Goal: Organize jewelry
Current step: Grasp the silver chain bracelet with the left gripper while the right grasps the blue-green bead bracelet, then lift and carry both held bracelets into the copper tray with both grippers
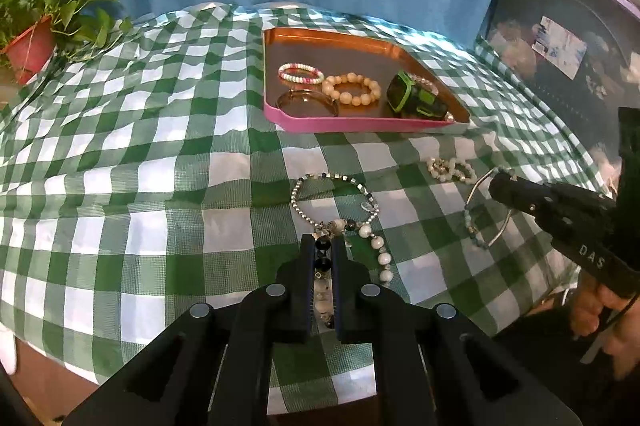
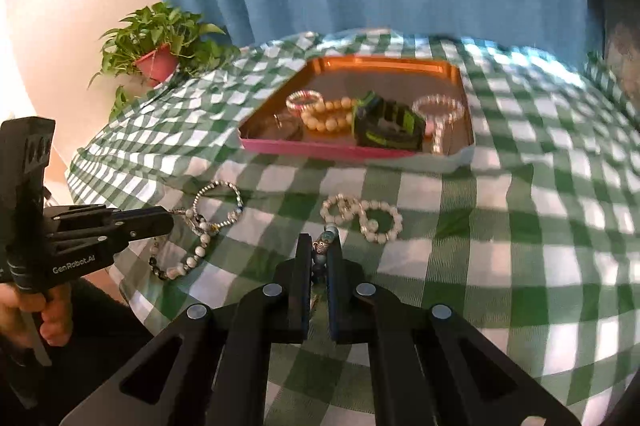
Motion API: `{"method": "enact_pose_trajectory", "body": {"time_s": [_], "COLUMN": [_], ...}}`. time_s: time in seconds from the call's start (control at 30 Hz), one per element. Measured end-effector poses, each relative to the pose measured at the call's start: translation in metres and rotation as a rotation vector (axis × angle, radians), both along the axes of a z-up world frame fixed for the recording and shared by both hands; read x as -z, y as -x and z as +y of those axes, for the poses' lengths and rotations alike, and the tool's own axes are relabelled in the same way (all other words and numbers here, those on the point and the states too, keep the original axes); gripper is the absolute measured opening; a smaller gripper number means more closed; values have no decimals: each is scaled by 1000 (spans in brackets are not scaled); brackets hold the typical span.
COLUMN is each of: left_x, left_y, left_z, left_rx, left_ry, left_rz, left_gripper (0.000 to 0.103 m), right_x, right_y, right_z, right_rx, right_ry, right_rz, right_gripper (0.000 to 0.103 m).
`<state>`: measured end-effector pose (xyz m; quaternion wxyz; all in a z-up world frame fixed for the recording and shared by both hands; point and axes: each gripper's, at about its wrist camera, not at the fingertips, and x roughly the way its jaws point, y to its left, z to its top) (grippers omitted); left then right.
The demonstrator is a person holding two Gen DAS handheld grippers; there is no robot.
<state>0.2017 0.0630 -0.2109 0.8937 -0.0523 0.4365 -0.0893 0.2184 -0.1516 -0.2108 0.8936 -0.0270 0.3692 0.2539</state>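
Left wrist view: the left gripper [image 1: 323, 240] is clamped on a beaded necklace [image 1: 338, 200] lying on the checked cloth [image 1: 120, 146]. At one o'clock sits the tray [image 1: 360, 125] with bracelets and a green watch [image 1: 416, 98]; at three o'clock, the right gripper [image 1: 498, 182].

Right wrist view: the right gripper [image 2: 320, 242] pinches a blue-beaded bangle [image 2: 329, 235]; a pearl bracelet [image 2: 362, 216] lies at one o'clock.

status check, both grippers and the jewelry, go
Left hand-held gripper shut on black-and-white beaded strand. Right hand-held gripper shut on silver wire bangle with blue-green beads. Pink-rimmed tray ahead, path clear.
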Motion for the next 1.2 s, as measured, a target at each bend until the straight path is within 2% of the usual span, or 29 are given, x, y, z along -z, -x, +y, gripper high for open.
{"method": "enact_pose_trajectory", "body": {"time_s": [0.3,0.4,0.7,0.93,1.07,1.2], "left_x": [-40,-60,-134,-178,-190,-190], "left_y": [6,9,30,52,57,52], "left_z": [-18,-24,-40,-51,-55,-57], "left_rx": [-2,4,-14,-27,-22,-6], "left_ry": [-39,-54,-22,-11,-20,-24], "left_rz": [-72,-114,-240,-322,-351,-348], "left_gripper": [8,8,8,8,8,8], "right_x": [-32,-53,-123,-166,-181,-185], "right_y": [11,18,54,87,99,99], "right_z": [3,3,0,6,15,17], "right_rx": [25,35,78,97,78,75], "right_ry": [-4,-5,-34,-34,-23,-34], "right_rz": [-57,-100,-215,-303,-340,-342], "right_gripper": [6,6,6,6,6,6]}}
